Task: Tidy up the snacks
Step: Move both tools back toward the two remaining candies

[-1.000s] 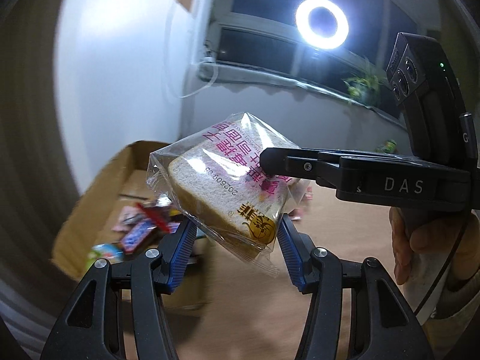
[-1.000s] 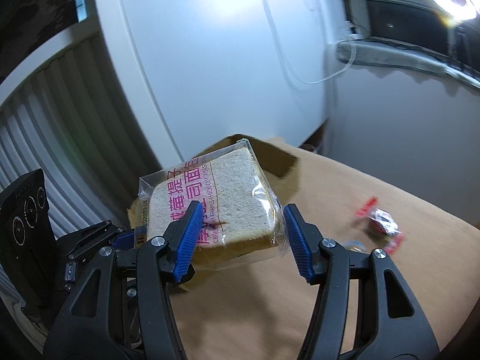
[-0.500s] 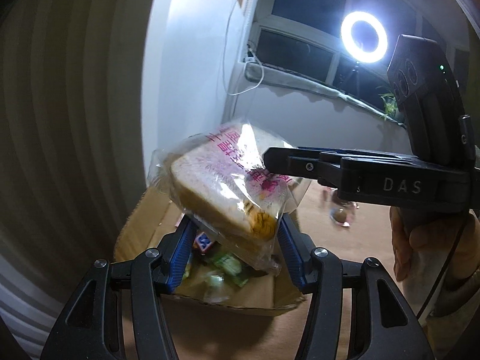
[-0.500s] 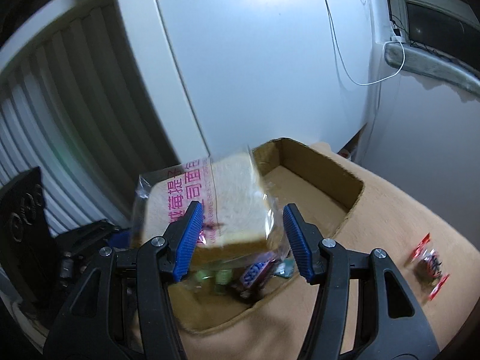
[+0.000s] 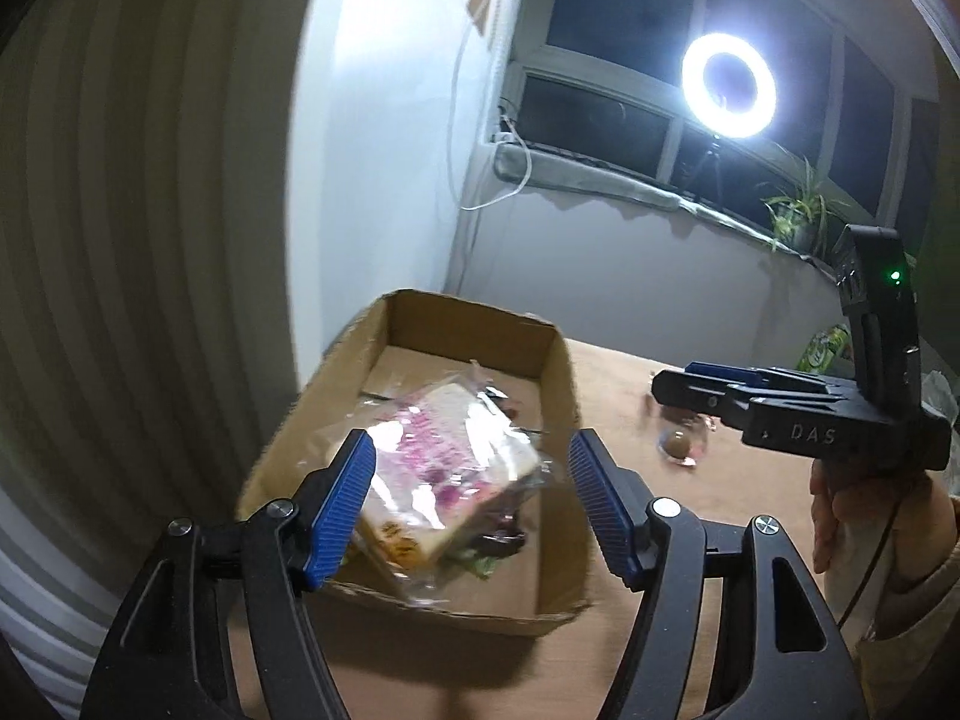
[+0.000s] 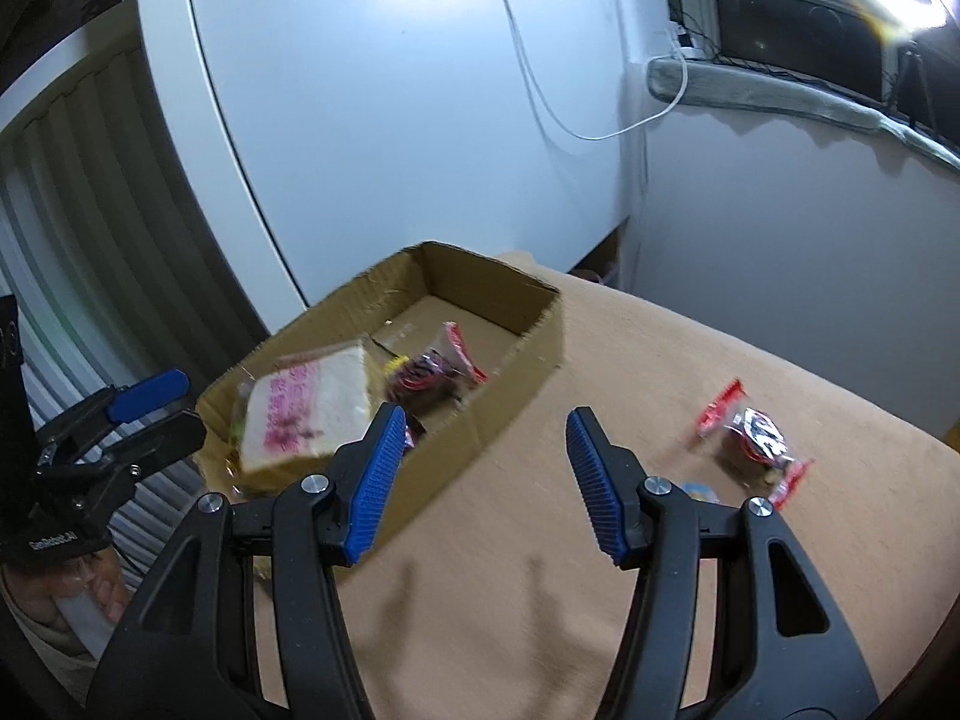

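Lying inside the cardboard box (image 5: 558,372), on other snacks: the bagged bread slice (image 5: 444,468), below and beyond the released left gripper (image 5: 471,504). Spreading wide over the table (image 6: 600,570), holding nothing: right gripper (image 6: 480,480).

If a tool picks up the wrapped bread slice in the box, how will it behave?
The wrapped bread slice is probably light and soft, so a firm squeeze may dent it. Its loose, shiny clear wrapper looks slippery and may crumple or slide. Being flat, it is unlikely to roll inside the cardboard box.
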`<state>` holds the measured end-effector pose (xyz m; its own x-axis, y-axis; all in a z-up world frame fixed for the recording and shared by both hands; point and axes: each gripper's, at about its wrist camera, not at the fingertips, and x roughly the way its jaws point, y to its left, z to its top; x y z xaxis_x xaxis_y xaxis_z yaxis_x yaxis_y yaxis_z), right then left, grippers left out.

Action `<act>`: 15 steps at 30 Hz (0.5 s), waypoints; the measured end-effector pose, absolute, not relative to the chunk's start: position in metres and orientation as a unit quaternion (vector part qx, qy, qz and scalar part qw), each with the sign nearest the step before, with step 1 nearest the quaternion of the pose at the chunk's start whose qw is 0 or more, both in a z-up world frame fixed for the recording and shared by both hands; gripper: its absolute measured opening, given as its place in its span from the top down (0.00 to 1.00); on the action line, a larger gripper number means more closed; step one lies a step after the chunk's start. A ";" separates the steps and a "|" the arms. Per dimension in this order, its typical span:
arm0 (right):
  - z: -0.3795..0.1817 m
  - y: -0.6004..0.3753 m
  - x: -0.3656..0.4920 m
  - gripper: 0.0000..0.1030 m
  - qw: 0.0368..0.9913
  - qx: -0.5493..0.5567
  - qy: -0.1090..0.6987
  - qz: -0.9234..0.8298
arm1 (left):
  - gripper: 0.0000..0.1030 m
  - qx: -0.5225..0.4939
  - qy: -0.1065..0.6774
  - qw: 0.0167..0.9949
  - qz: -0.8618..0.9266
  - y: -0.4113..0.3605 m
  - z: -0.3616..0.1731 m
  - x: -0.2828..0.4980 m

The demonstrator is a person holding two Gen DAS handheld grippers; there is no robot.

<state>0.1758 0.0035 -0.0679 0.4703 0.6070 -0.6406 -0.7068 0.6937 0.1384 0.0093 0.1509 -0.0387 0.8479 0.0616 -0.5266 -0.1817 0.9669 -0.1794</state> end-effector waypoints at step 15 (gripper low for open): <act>-0.095 -0.097 0.195 0.34 0.881 -0.065 0.357 0.304 | 0.29 -0.065 0.300 0.952 -0.009 0.073 -0.044 0.046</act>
<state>0.1946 -0.0969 -0.0947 0.5599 0.4902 -0.6679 -0.5825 0.8063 0.1035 0.0461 0.0726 -0.0440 0.8203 -0.0567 -0.5692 -0.0209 0.9914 -0.1289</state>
